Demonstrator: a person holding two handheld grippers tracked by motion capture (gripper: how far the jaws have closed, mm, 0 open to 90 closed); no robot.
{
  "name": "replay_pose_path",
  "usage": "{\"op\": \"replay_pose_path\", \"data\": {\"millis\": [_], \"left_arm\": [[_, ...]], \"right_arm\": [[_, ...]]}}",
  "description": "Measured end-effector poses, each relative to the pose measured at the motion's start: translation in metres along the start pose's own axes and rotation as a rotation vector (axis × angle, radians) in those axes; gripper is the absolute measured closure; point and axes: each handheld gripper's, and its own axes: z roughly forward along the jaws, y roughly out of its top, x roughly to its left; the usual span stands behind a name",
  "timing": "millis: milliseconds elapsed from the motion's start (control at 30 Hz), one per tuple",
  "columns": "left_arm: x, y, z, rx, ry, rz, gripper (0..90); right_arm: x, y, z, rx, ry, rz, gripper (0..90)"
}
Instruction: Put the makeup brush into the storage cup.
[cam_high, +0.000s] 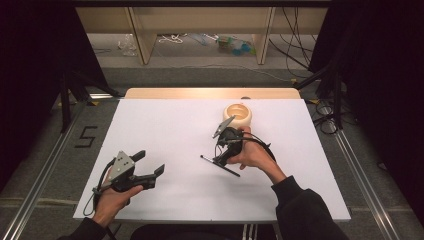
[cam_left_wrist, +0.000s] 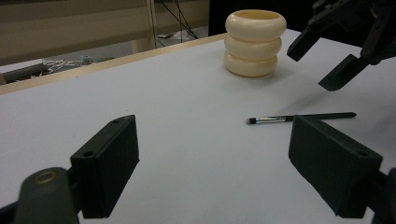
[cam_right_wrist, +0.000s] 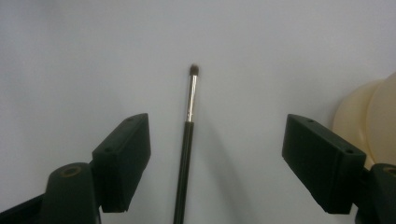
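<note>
Right gripper view is cutting off the brush handle at the bottom edge; right gripper is standing wide open around it, not touching.

Makeup brush: slim, black handle, silver ferrule, small dark bristle tip. Lies flat on the white table, lengthwise between the right gripper's spread jaws, touching neither, bristles pointing away from the claw.

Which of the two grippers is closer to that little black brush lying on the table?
The right gripper: it hangs just over the brush, jaws open on either side of the handle. The left gripper sits off to the brush's left, well apart, also open.
</note>
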Motion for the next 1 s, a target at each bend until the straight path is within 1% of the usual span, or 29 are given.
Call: {"op": "replay_pose_path", "data": {"millis": [100, 200, 233, 267, 333, 367, 467, 500, 567, 733, 800, 933, 967, 1000], "left_arm": [[0.0, 0.0, 0.0, 0.0, 0.0, 0.0, 16.1], [0.0, 0.0, 0.0, -0.003, 0.0, -0.001, 16.1], [0.0, 0.0, 0.0, -0.003, 0.0, -0.001, 16.2], [0.0, 0.0, 0.0, -0.001, -0.001, 0.0, 16.1], [0.0, 0.0, 0.0, -0.002, -0.001, 0.0, 16.2], [0.0, 0.0, 0.0, -0.003, -0.002, -0.002, 16.2], [0.0, 0.001, 0.0, -0.004, -0.003, -0.002, 16.2], [0.0, 0.001, 0.0, -0.004, -0.003, -0.001, 16.1], [0.0, 0.001, 0.0, -0.002, -0.004, -0.001, 16.1], [0.0, 0.0, 0.0, -0.003, -0.004, 0.0, 16.1], [-0.001, 0.0, 0.0, -0.002, -0.004, 0.001, 16.1], [0.0, 0.001, 0.0, -0.009, -0.008, -0.001, 16.1], [0.0, 0.001, 0.0, -0.008, -0.008, -0.001, 16.1], [0.0, 0.001, 0.0, -0.008, -0.008, -0.001, 16.1]], "right_arm": [[0.0, 0.002, 0.001, 0.007, 0.007, 0.007, 25.6], [-0.002, 0.006, 0.007, 0.032, 0.014, 0.004, 27.1], [-0.002, 0.006, 0.007, 0.032, 0.014, 0.004, 27.1], [-0.002, 0.007, 0.01, 0.045, 0.027, 0.009, 27.4], [-0.002, 0.007, 0.011, 0.048, 0.025, 0.011, 27.5], [-0.003, 0.007, 0.014, 0.064, 0.034, 0.02, 28.0], [-0.004, 0.008, 0.017, 0.071, 0.036, 0.023, 28.5], [-0.005, 0.008, 0.019, 0.084, 0.039, 0.027, 29.0], [-0.006, 0.009, 0.02, 0.093, 0.039, 0.025, 29.4], [-0.008, 0.012, 0.022, 0.096, 0.044, 0.022, 30.6], [-0.006, 0.014, 0.024, 0.109, 0.04, 0.017, 31.5], [-0.004, 0.015, 0.029, 0.137, 0.049, 0.008, 33.0], [-0.004, 0.016, 0.029, 0.151, 0.053, 0.006, 33.3], [-0.004, 0.016, 0.029, 0.151, 0.053, 0.006, 33.3]]}}
